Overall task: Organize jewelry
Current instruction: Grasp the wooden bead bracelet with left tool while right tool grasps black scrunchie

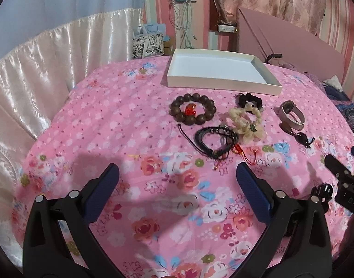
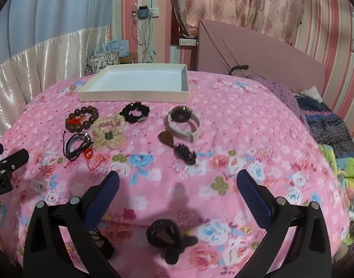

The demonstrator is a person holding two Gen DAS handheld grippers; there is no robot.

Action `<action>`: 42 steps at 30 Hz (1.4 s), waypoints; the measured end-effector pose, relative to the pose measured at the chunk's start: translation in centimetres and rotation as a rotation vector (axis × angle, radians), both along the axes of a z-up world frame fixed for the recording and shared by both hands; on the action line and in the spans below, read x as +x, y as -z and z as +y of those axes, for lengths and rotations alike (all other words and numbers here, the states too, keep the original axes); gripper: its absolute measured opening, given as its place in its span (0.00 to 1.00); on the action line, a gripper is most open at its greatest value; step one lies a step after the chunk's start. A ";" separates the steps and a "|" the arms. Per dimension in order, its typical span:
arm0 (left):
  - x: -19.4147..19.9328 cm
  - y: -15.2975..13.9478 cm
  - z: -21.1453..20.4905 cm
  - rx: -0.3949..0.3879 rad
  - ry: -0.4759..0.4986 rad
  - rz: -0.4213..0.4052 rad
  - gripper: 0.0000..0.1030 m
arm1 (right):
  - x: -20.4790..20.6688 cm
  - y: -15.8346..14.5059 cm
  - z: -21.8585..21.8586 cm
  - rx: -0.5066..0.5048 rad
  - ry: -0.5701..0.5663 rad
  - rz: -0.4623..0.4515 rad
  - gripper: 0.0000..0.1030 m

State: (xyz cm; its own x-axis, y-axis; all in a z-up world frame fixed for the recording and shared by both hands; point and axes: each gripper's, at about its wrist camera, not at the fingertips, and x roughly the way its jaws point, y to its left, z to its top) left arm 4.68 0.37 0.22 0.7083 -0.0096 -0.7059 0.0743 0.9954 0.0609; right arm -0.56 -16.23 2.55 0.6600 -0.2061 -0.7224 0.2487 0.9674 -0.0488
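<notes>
left wrist view looks across a pink floral bedspread (image 1: pixel 121 120) with the left gripper (image 1: pixel 177 178) spread wide, its blue pads apart and holding nothing. at 12 o'clock lies the white tray (image 1: pixel 223 88), shallow and bare inside, its long axis running from 10 toward 4 o'clock. just below it, the wooden bead bracelet (image 1: pixel 192 108) lies flat as a ring with a red charm inside. at 1 o'clock a black scrunchie (image 1: pixel 249 99) touches the cream scrunchie (image 1: pixel 246 122), which overlaps the black cord bracelet (image 1: pixel 215 142); that one's loose cord tail points toward 10 o'clock. at 2 o'clock the watch (image 1: pixel 290 115) rests on its side, band looped, long axis toward 4 o'clock.

right wrist view shows the right gripper (image 2: pixel 177 180) equally wide apart and empty. a dark hair claw (image 2: pixel 163 234) lies between its fingers at 6 o'clock, a black knotted cord (image 2: pixel 185 154) at 12 o'clock just below the watch.
</notes>
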 end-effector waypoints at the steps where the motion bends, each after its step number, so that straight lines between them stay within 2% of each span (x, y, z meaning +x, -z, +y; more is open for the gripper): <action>1: 0.2 -0.1 0.0 0.004 0.003 -0.001 0.97 | 0.2 -0.3 0.0 -0.008 -0.001 -0.003 0.98; 4: 0.8 -0.5 0.0 0.006 0.008 -0.003 0.97 | 0.8 -1.1 -0.3 -0.032 0.002 -0.019 0.98; 10: 2.6 -2.2 0.6 -0.054 0.017 -0.027 0.97 | 2.7 -1.3 -1.6 0.039 -0.050 0.016 0.98; 16: 5.6 -4.0 1.1 -0.091 0.018 -0.023 0.97 | 4.4 -3.2 -2.6 -0.026 0.006 -0.020 0.98; 24: 10.4 -6.2 0.0 -0.069 0.098 0.023 0.97 | 9.8 -4.9 -4.2 0.023 -0.025 0.075 0.98; 29: 12.7 -8.4 -0.7 -0.026 0.105 0.015 0.97 | 12.6 -6.7 -4.3 0.066 -0.051 0.060 0.98; 32: 14.5 -9.0 -0.7 -0.013 0.108 0.046 0.97 | 14.6 -7.3 -4.2 0.098 -0.066 0.064 0.98; 36: 16.1 -8.8 0.4 -0.078 0.095 0.049 0.97 | 17.0 -7.3 -4.1 0.117 -0.070 0.059 0.98; 38: 16.7 -7.8 1.1 -0.116 0.088 0.052 0.97 | 17.8 -6.5 -4.3 0.117 -0.053 0.063 0.98; 42: 18.2 -5.2 1.2 -0.103 0.099 0.104 0.97 | 19.4 -3.6 -4.5 0.130 -0.036 0.110 0.98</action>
State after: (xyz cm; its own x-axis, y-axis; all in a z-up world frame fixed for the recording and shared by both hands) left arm 22.87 1.59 5.40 0.6236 -0.1522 -0.7668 0.1732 0.9834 -0.0543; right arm 18.86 -20.70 6.11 0.5807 -0.0838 -0.8098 0.2142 0.9754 0.0526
